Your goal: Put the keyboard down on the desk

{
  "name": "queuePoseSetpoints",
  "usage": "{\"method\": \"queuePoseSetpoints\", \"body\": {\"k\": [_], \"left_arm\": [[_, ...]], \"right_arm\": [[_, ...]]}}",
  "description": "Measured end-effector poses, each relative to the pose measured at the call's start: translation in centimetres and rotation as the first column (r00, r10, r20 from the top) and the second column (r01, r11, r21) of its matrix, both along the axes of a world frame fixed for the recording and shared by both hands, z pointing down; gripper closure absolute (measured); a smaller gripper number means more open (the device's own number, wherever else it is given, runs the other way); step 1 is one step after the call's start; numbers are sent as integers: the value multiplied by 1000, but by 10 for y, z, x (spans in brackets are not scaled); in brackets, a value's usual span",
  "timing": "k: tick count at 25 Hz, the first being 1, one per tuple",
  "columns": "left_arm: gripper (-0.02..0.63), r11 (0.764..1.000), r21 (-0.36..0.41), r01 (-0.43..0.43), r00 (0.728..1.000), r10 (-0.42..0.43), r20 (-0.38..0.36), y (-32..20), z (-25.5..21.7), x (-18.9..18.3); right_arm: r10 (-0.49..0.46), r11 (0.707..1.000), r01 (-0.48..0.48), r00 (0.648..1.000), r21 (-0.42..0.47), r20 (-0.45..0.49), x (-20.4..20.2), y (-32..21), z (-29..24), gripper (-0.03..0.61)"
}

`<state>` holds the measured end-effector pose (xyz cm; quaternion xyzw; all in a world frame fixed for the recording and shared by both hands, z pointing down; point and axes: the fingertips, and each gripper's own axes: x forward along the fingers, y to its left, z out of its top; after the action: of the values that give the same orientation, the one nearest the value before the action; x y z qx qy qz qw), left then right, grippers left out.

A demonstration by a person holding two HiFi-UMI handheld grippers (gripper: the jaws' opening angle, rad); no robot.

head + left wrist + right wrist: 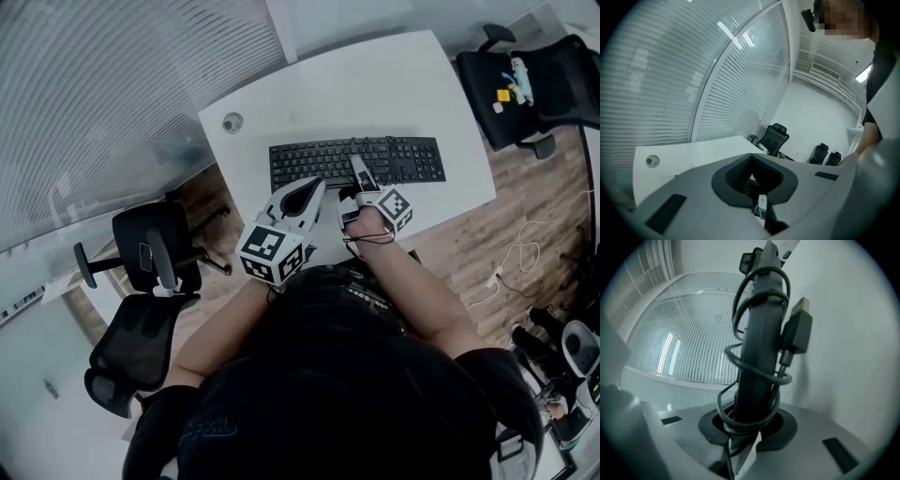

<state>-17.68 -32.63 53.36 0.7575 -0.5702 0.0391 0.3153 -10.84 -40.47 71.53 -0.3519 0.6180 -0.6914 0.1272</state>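
Observation:
A black keyboard (319,161) hangs level, just over the white desk (375,84), near its front edge. My right gripper (359,173) is shut on the middle of the keyboard's near edge. In the right gripper view the keyboard (761,333) runs edge-on out of the right gripper (750,420). Its cable (754,376) is looped round it, and the USB plug (799,324) hangs free. My left gripper (314,190) is at the keyboard's near edge, just left of the right one. In its own view the left gripper (751,161) has its pads together and nothing shows between them.
A round grommet (232,122) sits in the desk's far left corner. Two black office chairs (141,281) stand left of the desk and another chair (534,84) with small items stands at its right end. A slatted glass wall (112,94) runs along the left.

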Motion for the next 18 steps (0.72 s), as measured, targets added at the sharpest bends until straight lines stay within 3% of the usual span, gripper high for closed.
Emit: {"method": "queuePoseSetpoints", "body": {"k": [18], "left_arm": [[600, 997, -72, 41, 999, -42, -19, -5, 25, -13]], "right_arm": [[11, 998, -17, 995, -54, -104, 2, -10, 41, 485]]}}
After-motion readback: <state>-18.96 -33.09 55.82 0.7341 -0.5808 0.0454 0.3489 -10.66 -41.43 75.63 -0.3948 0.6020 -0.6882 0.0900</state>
